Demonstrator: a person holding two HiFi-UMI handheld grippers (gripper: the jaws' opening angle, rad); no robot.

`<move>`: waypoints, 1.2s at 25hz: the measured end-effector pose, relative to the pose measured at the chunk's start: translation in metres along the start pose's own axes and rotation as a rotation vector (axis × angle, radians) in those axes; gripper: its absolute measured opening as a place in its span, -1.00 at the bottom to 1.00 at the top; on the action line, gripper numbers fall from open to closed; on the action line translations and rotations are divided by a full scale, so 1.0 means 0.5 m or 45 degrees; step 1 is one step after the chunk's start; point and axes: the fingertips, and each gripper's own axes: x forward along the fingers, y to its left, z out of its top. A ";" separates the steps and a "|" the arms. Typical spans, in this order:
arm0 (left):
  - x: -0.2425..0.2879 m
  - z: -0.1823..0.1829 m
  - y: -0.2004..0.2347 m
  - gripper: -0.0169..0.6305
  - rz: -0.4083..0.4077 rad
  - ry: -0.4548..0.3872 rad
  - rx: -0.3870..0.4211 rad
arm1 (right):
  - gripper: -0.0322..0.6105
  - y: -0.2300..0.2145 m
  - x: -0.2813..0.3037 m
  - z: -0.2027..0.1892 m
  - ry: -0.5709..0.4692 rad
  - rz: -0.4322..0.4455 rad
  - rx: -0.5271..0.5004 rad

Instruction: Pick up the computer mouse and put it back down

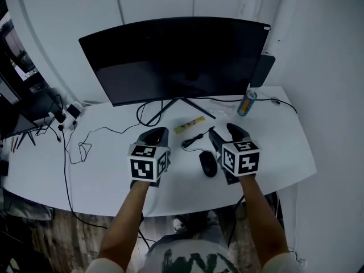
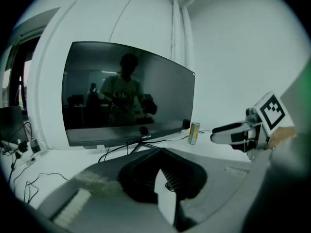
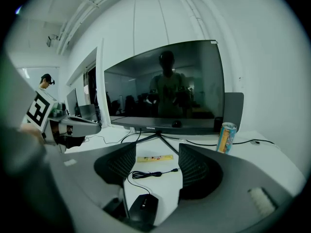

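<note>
Computer mouse lies on the white desk in the head view, just beside the right gripper. A dark curved monitor and a can stand near the white wall. Left gripper view: the left gripper has its jaws together, empty. Right gripper view: jaws apart, with the mouse on the desk low between them and the pads clear of it.

An office: a white worktop carries a wide curved monitor, a computer mouse and loose cables.
</note>
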 end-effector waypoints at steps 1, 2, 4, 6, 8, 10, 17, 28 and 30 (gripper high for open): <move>-0.001 -0.003 -0.002 -0.93 -0.007 0.001 0.002 | -0.07 0.001 0.003 -0.011 0.014 -0.006 0.001; -0.002 -0.007 -0.004 -0.93 -0.015 0.002 0.004 | -0.06 0.002 0.005 -0.023 0.028 -0.012 0.004; -0.004 -0.014 -0.009 -0.93 -0.028 0.008 0.007 | -0.03 0.006 0.010 -0.049 0.059 -0.019 0.012; -0.007 -0.022 -0.013 -0.93 -0.038 0.014 0.009 | -0.02 0.011 0.014 -0.076 0.093 -0.020 0.014; -0.007 -0.029 -0.018 -0.93 -0.049 0.020 0.008 | -0.01 0.014 0.018 -0.102 0.124 -0.022 0.014; -0.006 -0.035 -0.023 -0.93 -0.058 0.025 0.009 | 0.00 0.018 0.024 -0.126 0.147 -0.021 0.021; -0.010 -0.061 -0.032 -0.93 -0.080 0.043 0.005 | 0.10 0.029 0.045 -0.227 0.297 -0.034 0.071; -0.012 -0.097 -0.014 -0.93 -0.074 0.080 -0.005 | 0.21 0.030 0.074 -0.339 0.459 -0.059 0.104; -0.011 -0.103 -0.014 -0.93 -0.077 0.086 -0.003 | 0.25 0.032 0.080 -0.351 0.478 -0.068 0.103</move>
